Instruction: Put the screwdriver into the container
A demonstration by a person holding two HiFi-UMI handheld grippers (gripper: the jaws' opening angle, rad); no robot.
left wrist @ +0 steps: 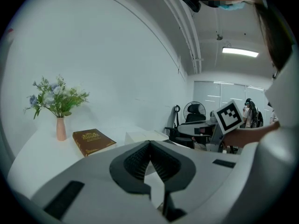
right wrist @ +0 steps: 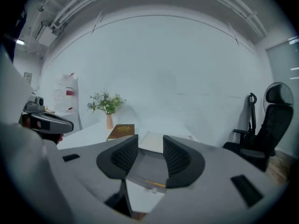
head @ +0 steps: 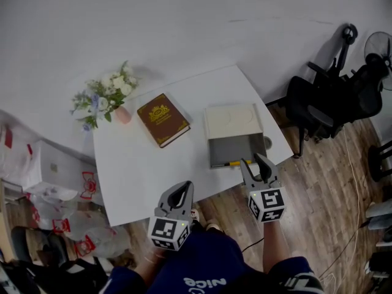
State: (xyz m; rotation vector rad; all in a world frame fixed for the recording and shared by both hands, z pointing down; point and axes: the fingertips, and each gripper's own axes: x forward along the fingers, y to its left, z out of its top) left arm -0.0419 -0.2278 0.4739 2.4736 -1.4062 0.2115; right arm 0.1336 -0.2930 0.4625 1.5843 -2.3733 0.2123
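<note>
The container (head: 236, 149) is a shallow grey tray with a white lid (head: 233, 120) lying flat behind it, on the right part of the white table (head: 131, 170). A yellow-handled screwdriver (head: 234, 163) lies along the tray's near edge, apparently just inside it. My right gripper (head: 252, 160) hovers open right at that edge with nothing between its fingers. The right gripper view shows the tray (right wrist: 147, 164) and the screwdriver (right wrist: 154, 184) low between the open gripper (right wrist: 150, 146). My left gripper (head: 182, 187) is shut and empty at the table's front edge, its tips (left wrist: 149, 143) meeting.
A brown book (head: 162, 119) lies at the table's middle, and a pink vase of flowers (head: 109, 97) stands at the back left. Black office chairs (head: 334, 100) stand to the right of the table. Plastic bags (head: 79, 225) sit on the floor at the left.
</note>
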